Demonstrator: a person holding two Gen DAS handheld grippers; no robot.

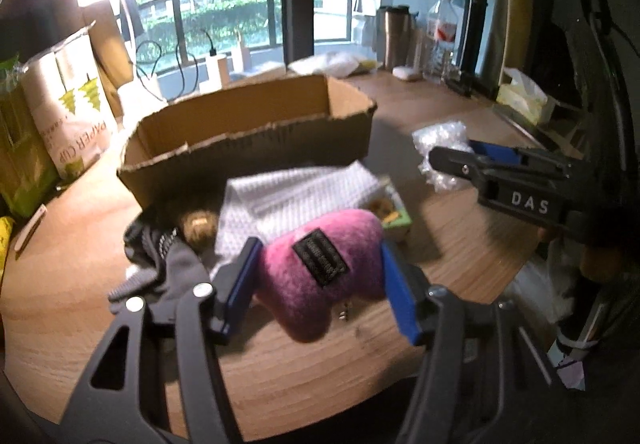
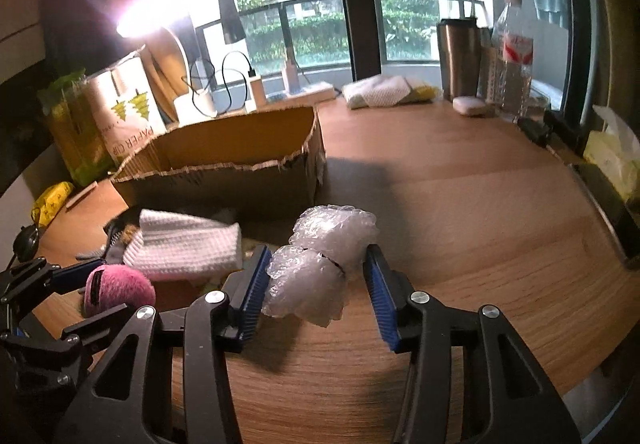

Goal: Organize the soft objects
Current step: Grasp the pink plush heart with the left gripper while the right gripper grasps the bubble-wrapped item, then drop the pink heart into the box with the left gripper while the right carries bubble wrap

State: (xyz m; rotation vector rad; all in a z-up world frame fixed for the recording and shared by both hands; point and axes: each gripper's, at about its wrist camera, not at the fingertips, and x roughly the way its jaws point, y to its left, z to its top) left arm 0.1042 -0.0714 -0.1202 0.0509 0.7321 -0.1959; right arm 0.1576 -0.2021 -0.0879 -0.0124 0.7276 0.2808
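Wood counter carries everything. Cardboard box, top open, sits at the back left, long axis running left-right across the view. White waffle cloth lies flat just in front of the box, with dark fabric to its left. Pink plush sits in front of the cloth, long axis diagonal from near-left to far-right, black patch facing up. Left gripper straddles the plush, blue pads at both its sides; contact unclear, so can't tell if it's clamped. Bubble wrap wad is on the counter right of the cloth, long axis pointing away and slightly right. Right gripper is spread around it, with a gap showing on the right side.
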